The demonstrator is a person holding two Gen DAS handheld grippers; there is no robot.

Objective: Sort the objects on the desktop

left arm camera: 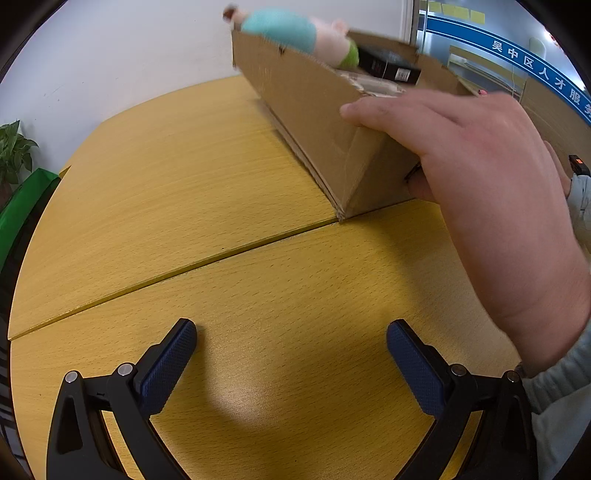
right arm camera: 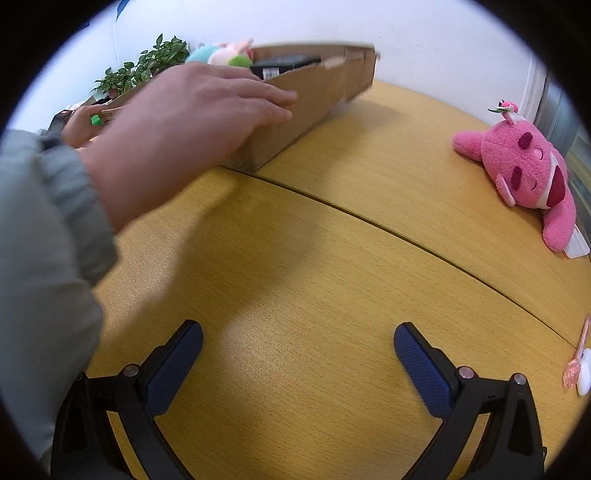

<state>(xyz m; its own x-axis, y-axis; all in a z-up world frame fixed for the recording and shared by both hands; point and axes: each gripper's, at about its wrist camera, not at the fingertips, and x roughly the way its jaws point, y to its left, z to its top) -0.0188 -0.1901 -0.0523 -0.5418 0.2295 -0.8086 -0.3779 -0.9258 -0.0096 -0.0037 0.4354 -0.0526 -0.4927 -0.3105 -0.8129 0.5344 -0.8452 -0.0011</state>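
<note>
A cardboard box (left arm camera: 314, 122) is tilted up on one edge on the yellow table (left arm camera: 221, 258), gripped at its near corner by a bare hand (left arm camera: 480, 166). Inside it lie a teal and pink plush toy (left arm camera: 295, 29) and a black box (left arm camera: 388, 64). The box also shows in the right wrist view (right arm camera: 325, 88), with the hand (right arm camera: 192, 122) on it. A pink plush bear (right arm camera: 524, 173) lies on the table at the right. My left gripper (left arm camera: 291, 347) and my right gripper (right arm camera: 298, 350) are both open and empty, low over the table.
A small pink and white spoon-like item (right arm camera: 578, 365) lies at the right table edge. A potted plant (right arm camera: 147, 66) stands behind the box. A seam (right arm camera: 406, 232) runs between the two tabletops. A green bag (left arm camera: 22, 210) sits left of the table.
</note>
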